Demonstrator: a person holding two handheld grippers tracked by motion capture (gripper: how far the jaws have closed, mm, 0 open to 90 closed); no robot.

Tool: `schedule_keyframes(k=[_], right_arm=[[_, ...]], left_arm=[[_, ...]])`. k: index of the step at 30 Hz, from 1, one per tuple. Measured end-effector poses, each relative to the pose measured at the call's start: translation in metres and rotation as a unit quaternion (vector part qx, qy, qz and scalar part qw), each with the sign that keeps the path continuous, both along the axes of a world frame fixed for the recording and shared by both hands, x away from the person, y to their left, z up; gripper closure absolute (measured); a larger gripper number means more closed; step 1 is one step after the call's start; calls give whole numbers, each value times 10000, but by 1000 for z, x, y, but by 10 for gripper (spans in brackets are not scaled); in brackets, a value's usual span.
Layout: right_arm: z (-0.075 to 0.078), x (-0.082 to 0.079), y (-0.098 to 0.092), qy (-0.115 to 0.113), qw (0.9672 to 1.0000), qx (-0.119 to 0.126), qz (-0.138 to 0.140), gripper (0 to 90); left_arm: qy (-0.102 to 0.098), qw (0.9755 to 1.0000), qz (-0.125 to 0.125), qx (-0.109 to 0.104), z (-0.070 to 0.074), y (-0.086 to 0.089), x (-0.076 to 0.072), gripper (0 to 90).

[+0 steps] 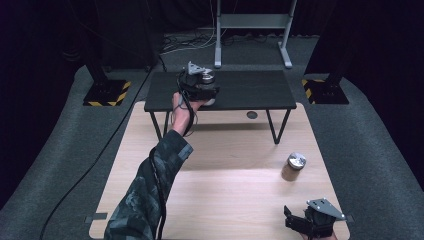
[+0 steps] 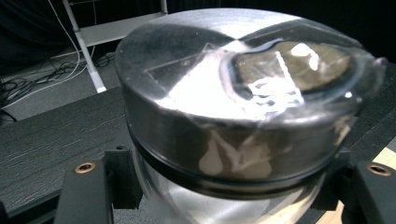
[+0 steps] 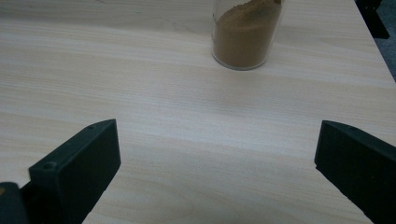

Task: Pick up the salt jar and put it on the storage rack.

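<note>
Both grippers differ: the left gripper (image 1: 204, 86) pinches a steel-lidded jar (image 2: 233, 116) over the black shelf (image 1: 250, 90), its base at or just above the near edge. The right gripper (image 1: 300, 220), jaws spread and empty, rests well nearer the person. Judging by this, one jar is almost placed; the spice jar (image 1: 294, 166) on the wooden table (image 1: 220, 190), below the shelf, waits.

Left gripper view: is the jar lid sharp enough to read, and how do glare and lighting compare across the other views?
Left gripper view: the silver lid is close and soft, with white glare blotting its top. High view: dark surroundings, the light wooden table evenly lit. Right gripper view: the jar of brown powder is fairly sharp, cut off at the top edge; the open hand-held gripper is slightly blurred.
</note>
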State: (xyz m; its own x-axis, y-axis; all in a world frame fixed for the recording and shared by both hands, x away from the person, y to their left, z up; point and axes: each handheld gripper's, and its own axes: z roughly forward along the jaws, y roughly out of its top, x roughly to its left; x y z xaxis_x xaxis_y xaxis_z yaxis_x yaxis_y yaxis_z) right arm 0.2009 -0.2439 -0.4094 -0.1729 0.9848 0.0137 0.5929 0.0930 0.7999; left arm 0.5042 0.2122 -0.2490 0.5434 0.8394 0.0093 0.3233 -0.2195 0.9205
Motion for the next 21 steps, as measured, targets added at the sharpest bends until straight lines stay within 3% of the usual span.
schedule_keyframes(k=[5,8,12,18,21], right_arm=[[0,0,0,6,10000,-5,21,0],[0,0,0,4,10000,-3,24,0],[1,0,0,-7,10000,-13,34,0],[1,-1,0,-18,10000,-20,25,0],[2,-1,1,-28,10000,-24,11,0]], left_arm=[[57,10000,-19,13,2,1,1,296],[102,9999,7,51,4,-1,-1,171],[-18,9997,196,165,7,-1,-16,4],[-94,9994,259,213,5,10,-34,0],[-136,9990,228,367,0,16,-47,0]])
